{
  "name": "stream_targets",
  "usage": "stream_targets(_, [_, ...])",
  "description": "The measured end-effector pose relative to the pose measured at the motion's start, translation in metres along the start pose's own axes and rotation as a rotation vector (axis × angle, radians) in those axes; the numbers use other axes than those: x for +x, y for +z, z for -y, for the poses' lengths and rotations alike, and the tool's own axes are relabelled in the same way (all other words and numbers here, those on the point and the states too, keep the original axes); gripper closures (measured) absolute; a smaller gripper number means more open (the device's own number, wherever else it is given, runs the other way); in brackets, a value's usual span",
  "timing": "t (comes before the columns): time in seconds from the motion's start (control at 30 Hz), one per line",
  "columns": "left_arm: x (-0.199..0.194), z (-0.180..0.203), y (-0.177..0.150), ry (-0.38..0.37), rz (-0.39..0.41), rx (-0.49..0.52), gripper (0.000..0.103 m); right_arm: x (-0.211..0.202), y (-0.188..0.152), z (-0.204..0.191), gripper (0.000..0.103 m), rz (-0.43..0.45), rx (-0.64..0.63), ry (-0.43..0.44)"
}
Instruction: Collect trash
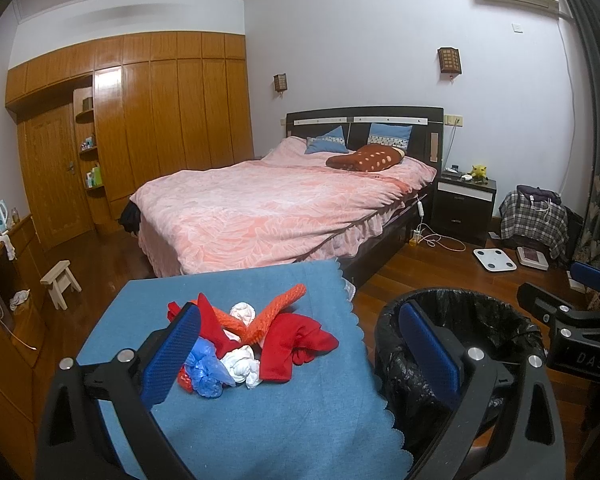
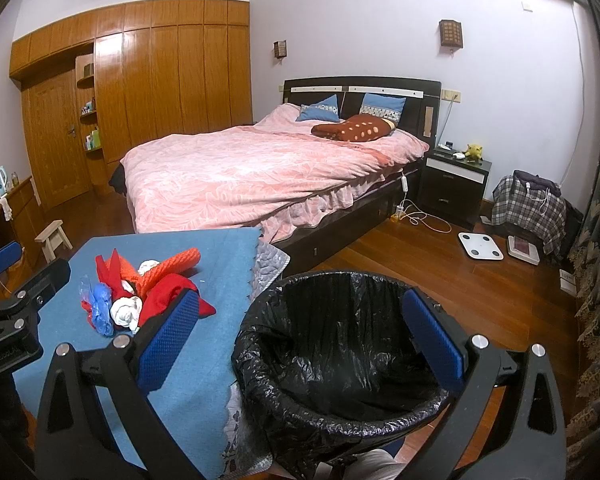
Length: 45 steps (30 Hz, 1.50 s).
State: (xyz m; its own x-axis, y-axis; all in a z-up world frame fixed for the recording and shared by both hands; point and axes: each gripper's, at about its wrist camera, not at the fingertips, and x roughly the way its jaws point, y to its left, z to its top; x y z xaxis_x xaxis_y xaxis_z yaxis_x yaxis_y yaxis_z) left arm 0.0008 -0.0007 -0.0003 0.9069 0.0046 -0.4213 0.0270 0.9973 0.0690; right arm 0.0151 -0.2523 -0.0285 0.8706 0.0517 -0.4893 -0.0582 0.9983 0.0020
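Note:
A heap of trash lies on a blue cloth-covered table: red scraps, orange netting, white crumpled bags and a blue plastic bag. It also shows in the right wrist view. A bin lined with a black bag stands to the right of the table, also in the left wrist view. My left gripper is open and empty, hovering over the table near the heap. My right gripper is open and empty above the bin's near rim.
A bed with a pink cover stands behind the table. A small wooden stool is on the floor at left. A nightstand, a white scale and a plaid-covered chair are at right.

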Motion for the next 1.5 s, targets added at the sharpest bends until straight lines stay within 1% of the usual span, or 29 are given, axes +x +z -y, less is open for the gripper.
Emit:
stream_targets(0.7, [0.000, 0.000, 0.000, 0.001, -0.003, -0.002, 0.006, 0.001, 0.003, -0.002, 0.005, -0.002, 0.001, 0.003])
stream_targets(0.87, [0.000, 0.000, 0.000, 0.000, -0.004, -0.002, 0.006, 0.001, -0.003, -0.006, 0.005, 0.000, -0.003, 0.007])
stream_targets(0.93, [0.000, -0.006, -0.004, 0.002, -0.003, -0.002, 0.006, 0.006, -0.005, -0.013, 0.005, 0.000, -0.005, 0.010])
stream_targets(0.97, [0.000, -0.007, -0.005, 0.004, -0.002, -0.002, 0.006, 0.007, -0.001, -0.012, 0.005, 0.000, -0.005, 0.013])
stream_targets(1.03, [0.003, -0.012, -0.008, 0.009, -0.001, -0.006, 0.006, 0.014, -0.013, -0.022, 0.005, -0.003, -0.007, 0.018])
stream_targets(1.1, [0.005, -0.018, -0.014, 0.013, -0.002, -0.011, 0.006, 0.010, -0.004, -0.020, 0.005, -0.005, -0.007, 0.020])
stream_targets(1.17, [0.011, -0.022, -0.016, 0.021, -0.004, -0.016, 0.006, 0.012, -0.005, -0.026, 0.005, -0.009, -0.012, 0.029])
stream_targets(1.2, [0.018, -0.033, -0.025, 0.026, -0.006, -0.019, 0.006, 0.014, -0.003, -0.027, 0.005, -0.012, -0.014, 0.031])
stream_targets(1.23, [0.018, -0.033, -0.020, 0.031, -0.009, -0.021, 0.006, 0.015, -0.003, -0.031, 0.005, -0.013, -0.019, 0.036])
stream_targets(1.5, [0.024, -0.059, -0.020, 0.083, -0.027, -0.051, 0.006, 0.032, 0.004, -0.059, 0.005, -0.031, -0.048, 0.075])
